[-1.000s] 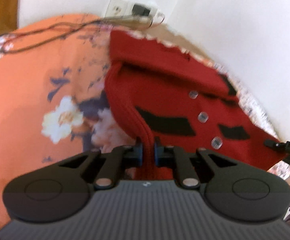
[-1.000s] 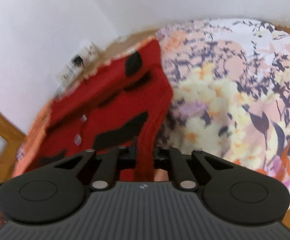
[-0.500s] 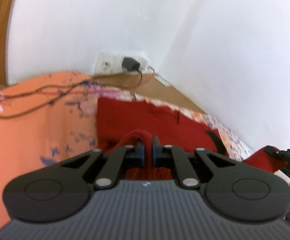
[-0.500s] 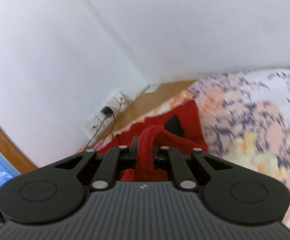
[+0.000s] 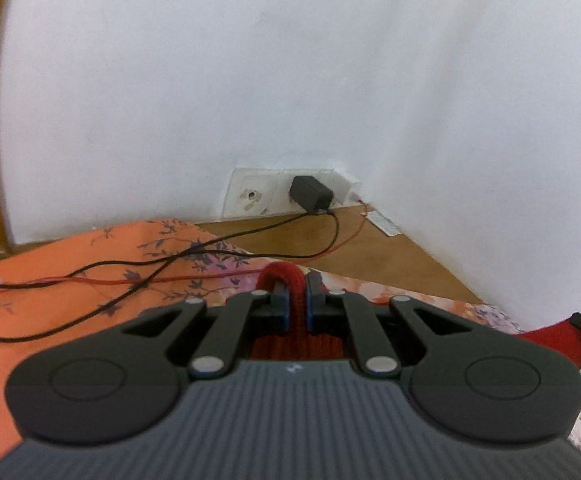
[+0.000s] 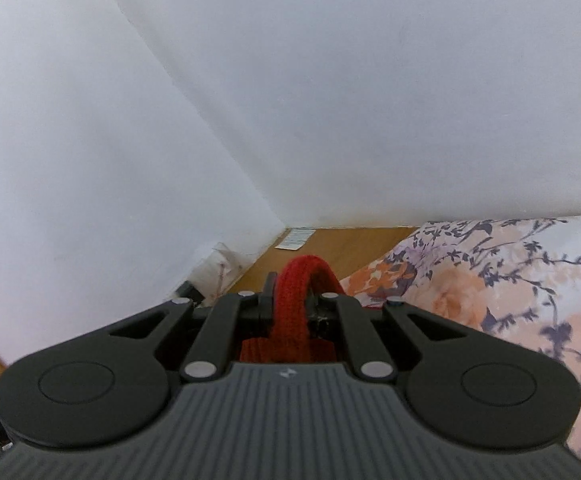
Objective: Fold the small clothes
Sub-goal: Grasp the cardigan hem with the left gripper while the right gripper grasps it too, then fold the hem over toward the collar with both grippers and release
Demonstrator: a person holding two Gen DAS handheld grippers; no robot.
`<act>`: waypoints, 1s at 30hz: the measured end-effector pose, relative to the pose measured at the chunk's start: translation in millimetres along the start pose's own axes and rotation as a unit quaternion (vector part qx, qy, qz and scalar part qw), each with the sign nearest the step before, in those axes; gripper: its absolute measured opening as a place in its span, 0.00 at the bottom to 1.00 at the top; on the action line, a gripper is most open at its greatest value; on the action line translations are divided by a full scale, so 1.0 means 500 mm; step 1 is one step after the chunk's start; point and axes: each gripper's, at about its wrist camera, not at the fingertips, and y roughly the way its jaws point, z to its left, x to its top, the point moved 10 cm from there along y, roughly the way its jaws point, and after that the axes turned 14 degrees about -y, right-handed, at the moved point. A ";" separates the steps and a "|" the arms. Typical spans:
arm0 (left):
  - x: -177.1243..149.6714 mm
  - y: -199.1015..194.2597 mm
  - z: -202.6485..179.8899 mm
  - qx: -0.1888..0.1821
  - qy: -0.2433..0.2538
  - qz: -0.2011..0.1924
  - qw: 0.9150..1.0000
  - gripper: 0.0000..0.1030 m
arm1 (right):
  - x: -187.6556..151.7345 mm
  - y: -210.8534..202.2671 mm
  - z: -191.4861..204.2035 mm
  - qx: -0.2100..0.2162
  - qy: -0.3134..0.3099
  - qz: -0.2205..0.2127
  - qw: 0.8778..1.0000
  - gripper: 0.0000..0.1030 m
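White walls meet in a corner behind a bed covered with a floral sheet (image 5: pixel 70 264). Left gripper (image 5: pixel 296 300) is closed tight on a ribbed edge of the red knitted garment (image 5: pixel 286 280), which loops up over its fingertips and hangs down between the jaws toward the camera. Ahead of it and to its left, black and red cables (image 5: pixel 138 276) trail across the orange part of the sheet to a black adapter (image 5: pixel 310 194) plugged into a wall socket, with bare wooden bed base just beyond. Off to its right, another red stretch of the garment shows at the picture's edge. Right gripper (image 6: pixel 290 300) is likewise clamped on a rolled edge of the same garment, the knit arching above its fingertips. To its right lies the paler flowered sheet; ahead, wooden base and a white paper label (image 6: pixel 294 238) in the corner.
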 end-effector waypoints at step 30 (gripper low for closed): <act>-0.124 0.143 0.068 0.025 -0.047 0.111 0.992 0.37 | -0.171 0.167 -0.072 0.047 0.043 0.152 0.986 0.42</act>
